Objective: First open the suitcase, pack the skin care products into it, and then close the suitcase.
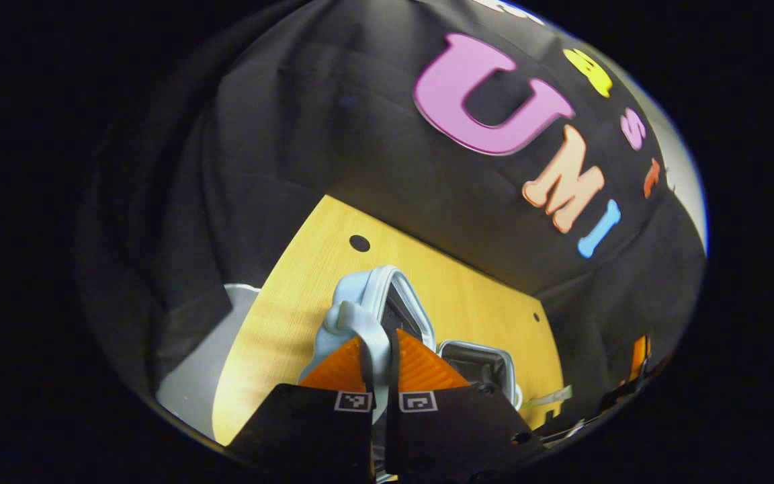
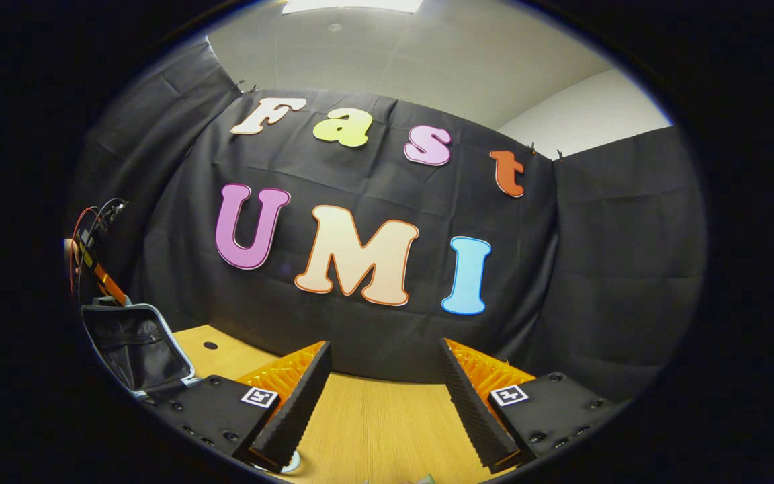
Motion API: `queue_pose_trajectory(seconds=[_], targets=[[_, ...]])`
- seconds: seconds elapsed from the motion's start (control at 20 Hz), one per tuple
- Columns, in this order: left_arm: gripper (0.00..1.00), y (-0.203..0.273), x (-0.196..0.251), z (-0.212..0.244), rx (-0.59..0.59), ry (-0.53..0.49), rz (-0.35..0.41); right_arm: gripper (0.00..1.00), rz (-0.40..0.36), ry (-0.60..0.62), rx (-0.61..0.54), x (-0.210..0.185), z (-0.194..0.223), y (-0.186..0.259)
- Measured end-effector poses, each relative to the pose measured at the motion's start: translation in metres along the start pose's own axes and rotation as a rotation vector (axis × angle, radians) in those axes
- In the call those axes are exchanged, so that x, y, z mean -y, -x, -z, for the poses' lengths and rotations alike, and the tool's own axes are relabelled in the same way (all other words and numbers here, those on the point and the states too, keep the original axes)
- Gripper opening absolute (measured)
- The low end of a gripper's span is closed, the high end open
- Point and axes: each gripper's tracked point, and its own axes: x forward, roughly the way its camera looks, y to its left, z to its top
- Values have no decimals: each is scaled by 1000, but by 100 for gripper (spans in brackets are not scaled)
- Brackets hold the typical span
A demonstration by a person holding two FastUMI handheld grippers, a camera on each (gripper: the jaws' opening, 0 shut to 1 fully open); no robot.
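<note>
The light wooden surface [image 1: 279,316] is carrying a pale blue-grey suitcase with a dark fabric lining [image 1: 387,302], lying open in the left gripper view; its lid is standing up toward the camera and its other half [image 1: 481,366] is lying beyond, near the surface's far edge. Black cloth is hanging behind the surface on all visible sides. In the right gripper view the same suitcase [image 2: 135,346] is sitting at the far left, its lined half raised, with another orange-and-black gripper and its wires [image 2: 95,259] showing just above it.

The left tool [image 1: 380,363] is clenching — its two orange fingers are pressing from both sides on the pale handle or rim strip of the suitcase lid, which is running up between them. The right tool [image 2: 383,396] is hanging released, its ridged orange fingers [image 2: 286,373] spread wide apart over bare wood, gripping nothing.
</note>
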Motion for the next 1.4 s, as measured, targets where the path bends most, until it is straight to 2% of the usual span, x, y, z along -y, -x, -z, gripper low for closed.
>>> queue_pose_trajectory(seconds=[0.25, 0.45, 0.65, 0.75, 0.85, 1.0, 1.1, 1.15, 1.3, 1.4], targets=[[4, 1, -50, 27, -32, 250, 4, 100, -55, 43, 9, -21, -2, -6], [9, 1, -83, 47, -51, 367, -6, 98, -85, 71, 20, -32, -5, -7], [16, 7, -95, 51, -39, 474, 24, 100, -91, 78, 18, -35, -5, -5], [55, 4, -90, 56, -57, 496, 41, 98, -89, 77, 21, -35, -7, -3], [95, 3, -108, 66, -89, 441, -50, 98, -90, 80, 24, -36, -7, -1], [94, 7, -117, 80, -154, 327, -166, 98, -101, 88, 30, -41, -8, 2], [92, 15, -145, 71, -131, 103, -362, 98, -112, 91, 32, -46, -7, 2], [97, 17, -151, 64, -105, 24, -406, 98, -117, 93, 35, -47, -8, 3], [96, 24, -133, 37, -6, -127, -447, 98, -110, 80, 42, -43, -9, 3], [96, 32, -104, 15, 78, -215, -455, 98, -100, 56, 40, -35, -7, 3]])
